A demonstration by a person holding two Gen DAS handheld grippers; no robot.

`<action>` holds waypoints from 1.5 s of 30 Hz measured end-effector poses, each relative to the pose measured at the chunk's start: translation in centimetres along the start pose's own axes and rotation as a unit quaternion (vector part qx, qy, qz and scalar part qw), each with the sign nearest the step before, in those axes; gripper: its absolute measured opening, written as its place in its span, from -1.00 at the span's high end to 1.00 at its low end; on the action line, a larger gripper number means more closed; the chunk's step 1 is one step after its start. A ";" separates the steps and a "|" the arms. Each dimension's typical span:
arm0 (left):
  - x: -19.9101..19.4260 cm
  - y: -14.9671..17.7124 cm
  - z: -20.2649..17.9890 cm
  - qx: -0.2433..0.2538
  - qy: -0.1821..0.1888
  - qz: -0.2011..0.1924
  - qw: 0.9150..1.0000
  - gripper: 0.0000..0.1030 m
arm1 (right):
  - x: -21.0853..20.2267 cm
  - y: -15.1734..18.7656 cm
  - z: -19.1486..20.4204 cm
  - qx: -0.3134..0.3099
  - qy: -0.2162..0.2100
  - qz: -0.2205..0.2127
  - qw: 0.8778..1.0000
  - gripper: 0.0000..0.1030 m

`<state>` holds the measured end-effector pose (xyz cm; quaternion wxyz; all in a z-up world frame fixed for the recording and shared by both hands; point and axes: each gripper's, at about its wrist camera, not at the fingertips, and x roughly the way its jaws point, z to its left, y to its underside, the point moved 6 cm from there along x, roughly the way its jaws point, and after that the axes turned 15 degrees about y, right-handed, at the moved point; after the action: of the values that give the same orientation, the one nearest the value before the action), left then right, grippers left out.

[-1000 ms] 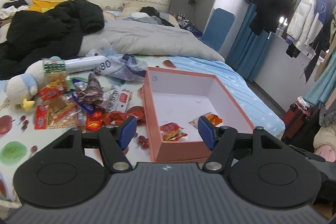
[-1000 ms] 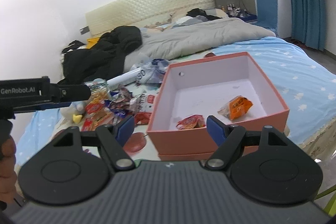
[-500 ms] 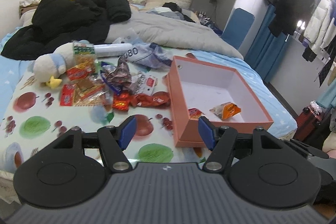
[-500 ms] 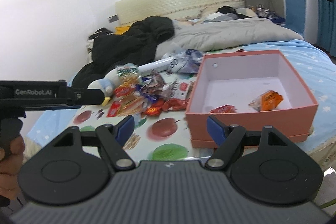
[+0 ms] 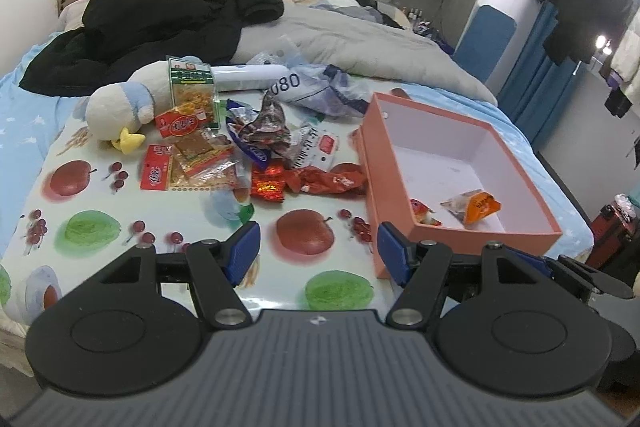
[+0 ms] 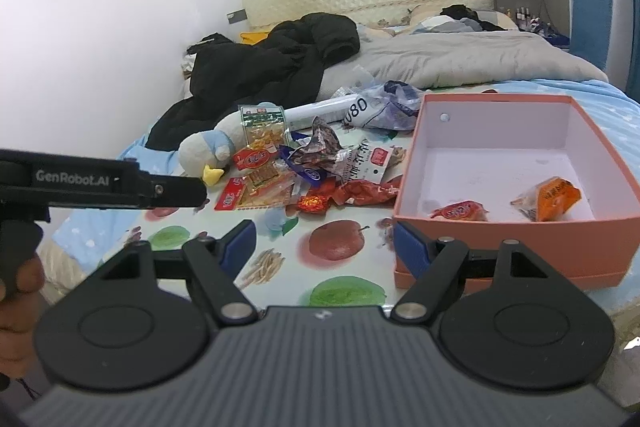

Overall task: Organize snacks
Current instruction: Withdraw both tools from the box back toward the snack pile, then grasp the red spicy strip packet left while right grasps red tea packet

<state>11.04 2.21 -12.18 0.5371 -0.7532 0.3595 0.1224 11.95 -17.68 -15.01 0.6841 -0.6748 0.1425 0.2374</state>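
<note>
Left wrist view: with the left gripper (image 5: pixel 318 253) and right gripper (image 6: pixel 322 247) both released and empty, one loose red snack packet (image 5: pixel 328 181) should be pinched singly before the pink box (image 5: pixel 472 231).

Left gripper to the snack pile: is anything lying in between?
No object. In the left wrist view only bare fruit-print cloth separates the open left gripper from the snack pile.

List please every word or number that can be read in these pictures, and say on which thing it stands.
"GenRobot.AI": on the side of the left gripper, as the right wrist view shows it.
"080": on the crumpled plastic bag behind the snacks; a character before it is hidden.
Print on the snack packets: Chinese characters, too small and blurred to read.
</note>
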 end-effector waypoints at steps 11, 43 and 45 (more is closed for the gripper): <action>3.3 -0.4 5.8 -0.047 -0.030 0.029 0.998 -0.36 | 3.6 -0.2 2.1 -0.024 -0.005 0.014 1.000 -0.50; 17.5 -4.9 25.8 -0.083 -0.077 0.069 0.991 -0.71 | 20.3 -0.6 11.3 -0.094 -0.011 0.060 0.994 -0.48; 18.4 -5.3 26.4 -0.096 -0.069 0.063 0.991 -0.71 | 21.8 -0.3 11.4 -0.096 -0.001 0.067 0.993 -0.47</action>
<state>33.02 19.23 -29.22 0.4772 -0.7669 0.3549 0.2413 29.18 -3.51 -25.43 0.5987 -0.7263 0.1632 0.2956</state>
